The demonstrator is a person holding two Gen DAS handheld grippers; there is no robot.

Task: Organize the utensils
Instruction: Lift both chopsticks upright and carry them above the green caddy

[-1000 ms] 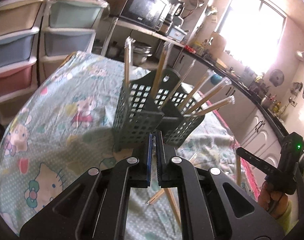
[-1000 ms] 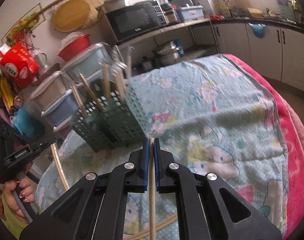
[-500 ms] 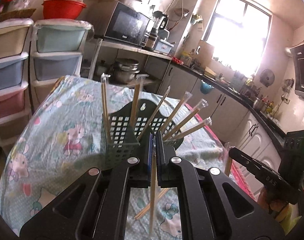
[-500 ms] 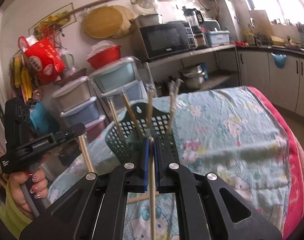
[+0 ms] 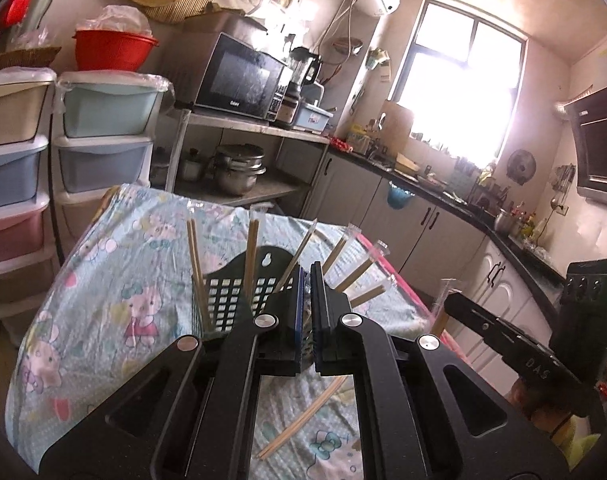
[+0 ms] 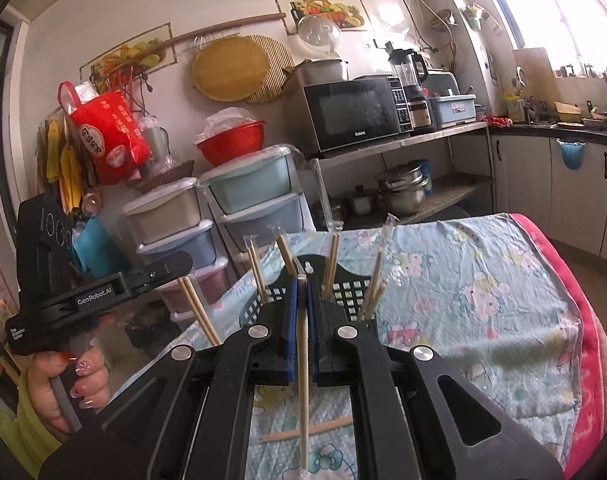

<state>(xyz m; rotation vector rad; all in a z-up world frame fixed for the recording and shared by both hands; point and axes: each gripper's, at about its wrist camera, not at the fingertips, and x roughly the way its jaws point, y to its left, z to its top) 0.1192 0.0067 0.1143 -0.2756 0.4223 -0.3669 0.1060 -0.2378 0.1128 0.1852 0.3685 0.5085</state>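
Note:
A dark green perforated utensil holder stands on the table and holds several wrapped chopstick pairs that stick up. My left gripper is shut on a wrapped chopstick pair, seen from the right wrist view, above the holder's near side. My right gripper is shut on another wrapped chopstick pair, raised over the holder. A loose wrapped pair lies on the cloth below.
The table wears a pale blue cartoon-print cloth with a pink edge. Stacked plastic drawers stand beyond it at the left. A shelf with a microwave and kitchen cabinets lie beyond.
Both grippers have risen, each with a chopstick pair, so the holder sits lower in both views. The left gripper took hold of its pair from the cloth.

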